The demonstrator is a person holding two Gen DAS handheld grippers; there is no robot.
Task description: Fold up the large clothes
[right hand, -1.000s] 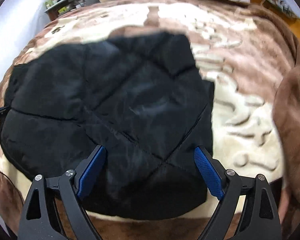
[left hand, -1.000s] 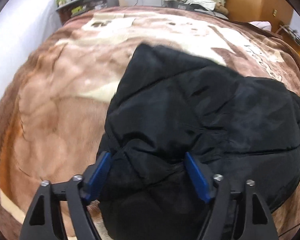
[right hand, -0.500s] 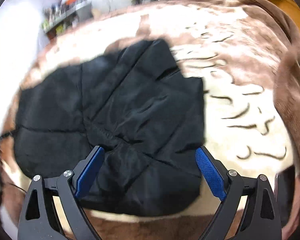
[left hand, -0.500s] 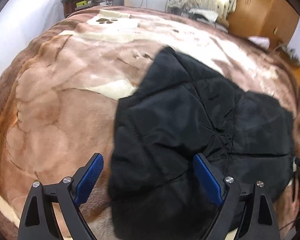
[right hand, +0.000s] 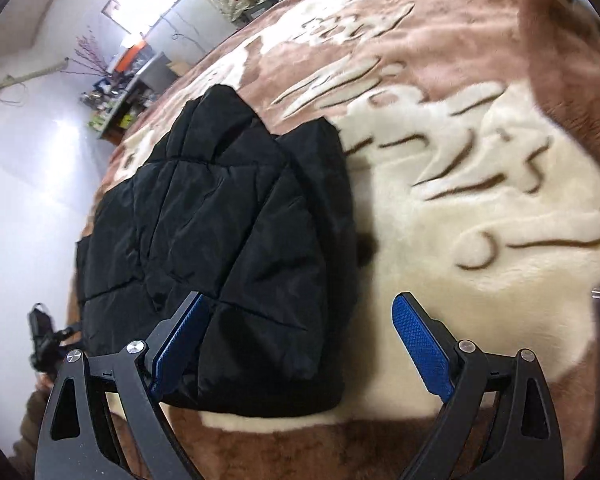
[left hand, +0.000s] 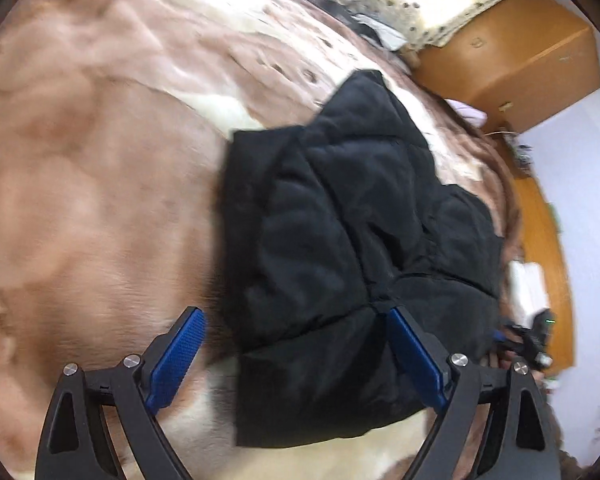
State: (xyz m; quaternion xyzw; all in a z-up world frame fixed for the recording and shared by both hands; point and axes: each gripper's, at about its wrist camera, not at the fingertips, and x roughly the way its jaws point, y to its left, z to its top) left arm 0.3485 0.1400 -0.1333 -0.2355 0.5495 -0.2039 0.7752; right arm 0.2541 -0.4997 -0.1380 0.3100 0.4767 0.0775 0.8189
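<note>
A black quilted jacket [left hand: 340, 240] lies folded into a compact block on the brown and cream blanket [left hand: 92, 184]. It also shows in the right wrist view [right hand: 228, 232]. My left gripper [left hand: 296, 344] is open and empty, held above the jacket's near left corner. My right gripper [right hand: 300, 332] is open and empty, held above the jacket's near right edge and the cream part of the blanket [right hand: 480, 200]. Neither gripper touches the jacket.
An orange wooden cabinet [left hand: 512, 60] stands at the far right of the bed. A cluttered shelf [right hand: 128, 88] stands by the far wall. The other gripper shows at the right edge [left hand: 532, 336] of the left wrist view.
Both grippers have pulled back and tilted away from the jacket. The left one, earlier around a fold of the fabric, now holds nothing. The jacket lies still.
</note>
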